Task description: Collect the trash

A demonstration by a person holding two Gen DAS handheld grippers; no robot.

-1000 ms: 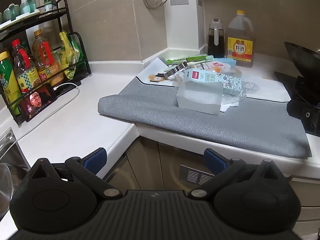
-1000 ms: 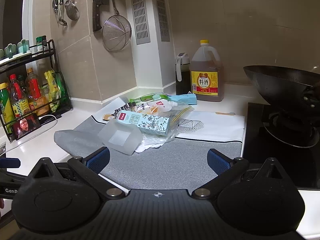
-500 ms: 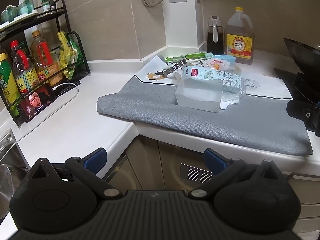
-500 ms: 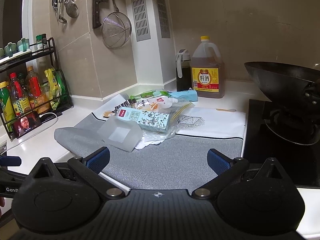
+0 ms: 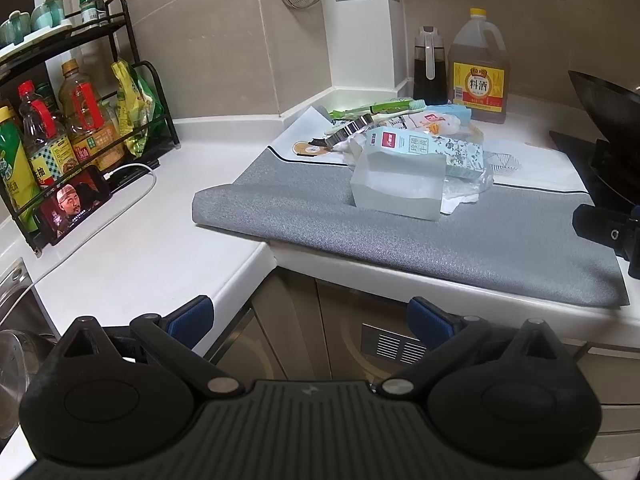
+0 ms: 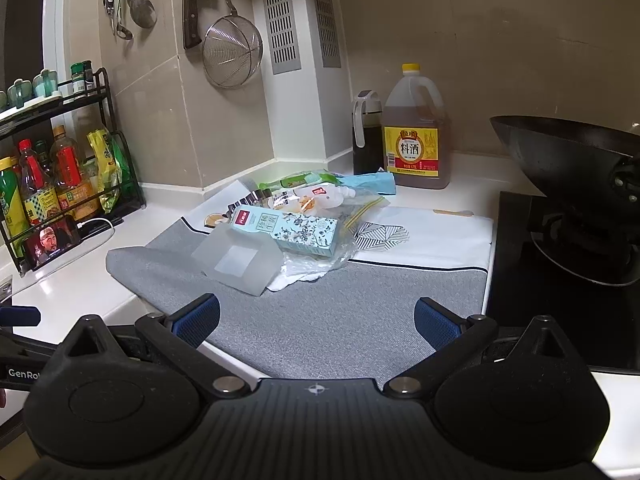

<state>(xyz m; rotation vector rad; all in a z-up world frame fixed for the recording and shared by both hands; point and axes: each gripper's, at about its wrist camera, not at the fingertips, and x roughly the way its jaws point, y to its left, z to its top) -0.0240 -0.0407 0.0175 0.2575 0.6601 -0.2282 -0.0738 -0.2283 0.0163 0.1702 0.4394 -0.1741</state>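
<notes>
Trash pile (image 6: 296,224) lies on grey mat (image 6: 360,312)

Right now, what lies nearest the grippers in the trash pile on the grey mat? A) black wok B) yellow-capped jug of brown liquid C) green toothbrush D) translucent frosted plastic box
D: the translucent frosted plastic box sits at the front edge of the trash pile on the grey mat, ahead of the floral teal carton; both the left gripper and the right gripper are open and away from it.

We see our left gripper (image 5: 310,314) and right gripper (image 6: 317,316): black ribbed bodies, silver screws, blue-padded jaws.
</notes>
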